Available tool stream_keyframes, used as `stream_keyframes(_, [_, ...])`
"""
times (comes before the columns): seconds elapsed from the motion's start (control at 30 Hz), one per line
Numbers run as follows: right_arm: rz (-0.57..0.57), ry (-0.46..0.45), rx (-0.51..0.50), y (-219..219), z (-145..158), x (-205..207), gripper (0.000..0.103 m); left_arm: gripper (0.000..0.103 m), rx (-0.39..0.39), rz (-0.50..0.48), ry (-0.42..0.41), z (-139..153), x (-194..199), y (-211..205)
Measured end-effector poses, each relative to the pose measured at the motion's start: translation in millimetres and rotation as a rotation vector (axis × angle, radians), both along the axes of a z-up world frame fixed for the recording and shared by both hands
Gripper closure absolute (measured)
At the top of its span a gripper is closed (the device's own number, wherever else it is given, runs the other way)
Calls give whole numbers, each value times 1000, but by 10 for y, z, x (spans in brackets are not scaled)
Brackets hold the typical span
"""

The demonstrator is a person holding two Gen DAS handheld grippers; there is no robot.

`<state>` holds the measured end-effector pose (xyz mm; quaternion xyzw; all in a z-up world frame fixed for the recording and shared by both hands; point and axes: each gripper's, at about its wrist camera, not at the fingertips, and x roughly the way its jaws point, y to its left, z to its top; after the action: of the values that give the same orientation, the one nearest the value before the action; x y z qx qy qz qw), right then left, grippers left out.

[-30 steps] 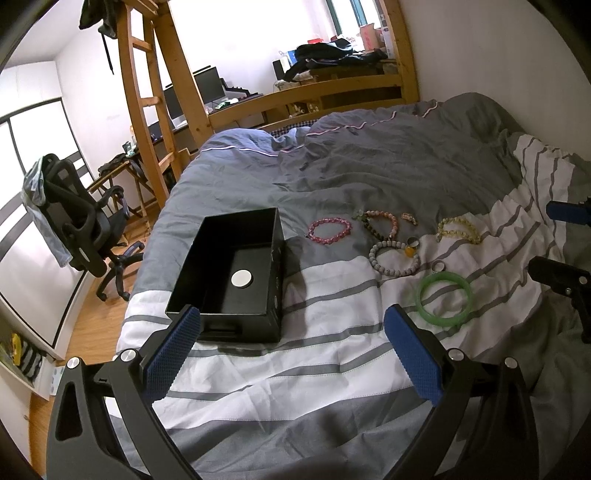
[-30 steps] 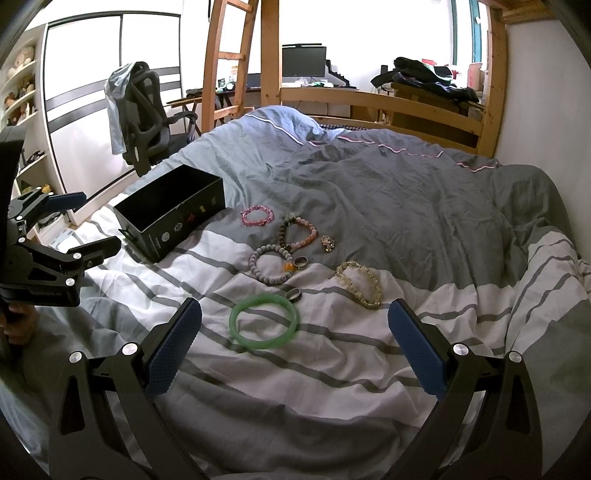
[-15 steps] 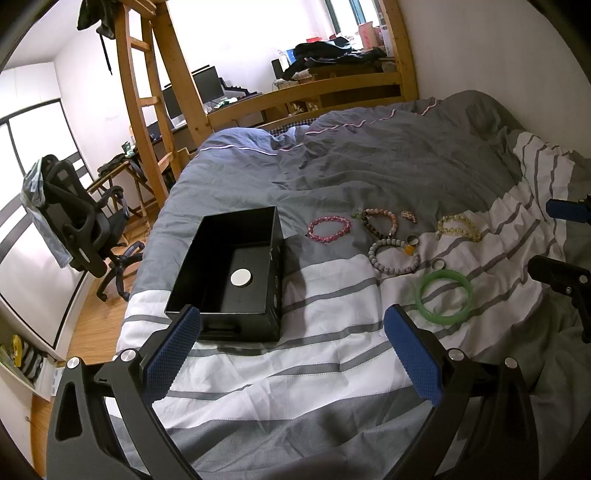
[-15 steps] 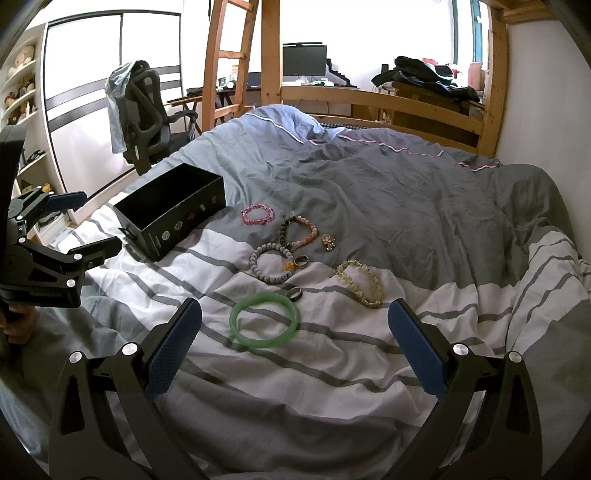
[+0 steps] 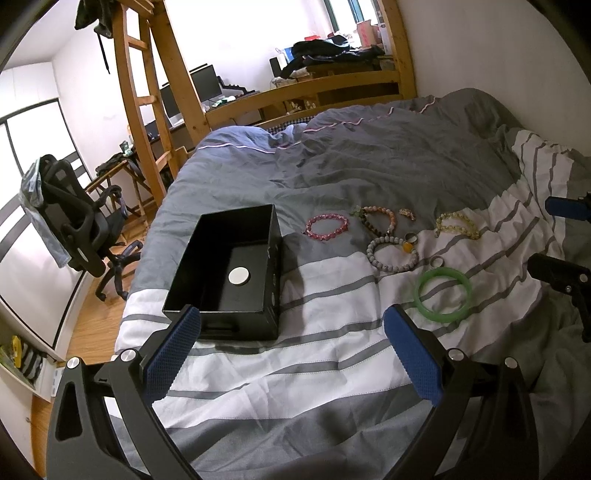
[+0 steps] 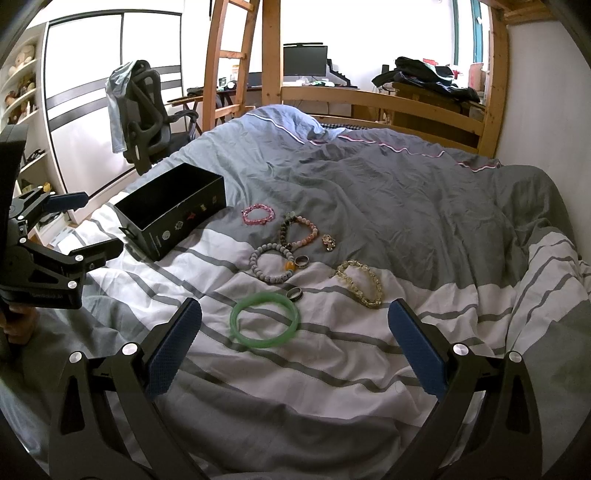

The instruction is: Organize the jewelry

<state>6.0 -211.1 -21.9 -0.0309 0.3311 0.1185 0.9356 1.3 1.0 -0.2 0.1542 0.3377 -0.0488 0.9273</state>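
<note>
One black box (image 5: 236, 273) lay open on the duvet (image 6: 406, 206), holding only a white disc (image 5: 239, 276). Right of it the jewelry was spread out: pink bracelet (image 5: 327, 228), grey beads (image 6: 272, 263), yellow bracelet (image 6: 360, 282), green bangle (image 6: 264, 324), two rings too small to make out. Both tongs, left gripper (image 5: 291, 354) and right gripper (image 6: 293, 349), were released over the near stripes, holding nothing, the latter nearest the bangle.

Daylight pours in from the blown-out white windows (image 5: 240, 33) at the far end of the room, leaving the striped grey-and-white duvet (image 6: 332, 369) evenly but softly lit. The open black cardboard box (image 5: 221, 317) casts a faint shadow on the side away from the ladder. Fisheye bending curves the wooden bunk-bed ladder (image 5: 147, 92), and the corners vignette to black. Focus is sharp throughout.
</note>
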Motion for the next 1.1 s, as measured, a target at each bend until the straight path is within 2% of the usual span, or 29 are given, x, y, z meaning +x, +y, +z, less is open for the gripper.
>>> stream_keyframes(0.53, [-1, 2, -2, 10, -10, 4, 3, 5, 17, -15, 41, -125, -18, -29])
stream_keyframes(0.77, [-10, 22, 7, -52, -47, 10, 3, 5, 31, -50, 76, -184, 121, -125])
stream_keyframes(0.9, [-21, 44, 26, -44, -124, 173, 3, 5, 58, -88, 88, -269, 251, -262])
stream_keyframes(0.97, [-23, 51, 29, -63, -123, 241, 5, 7, 55, -115, 101, -310, 324, -346])
stream_keyframes(1.0, [-23, 56, 30, -62, -108, 279, 9, 11, 50, -127, 110, -340, 373, -395])
stream_keyframes(1.1, [-31, 87, 24, -104, -164, 448, 27, 19, 12, -162, 157, -432, 553, -513])
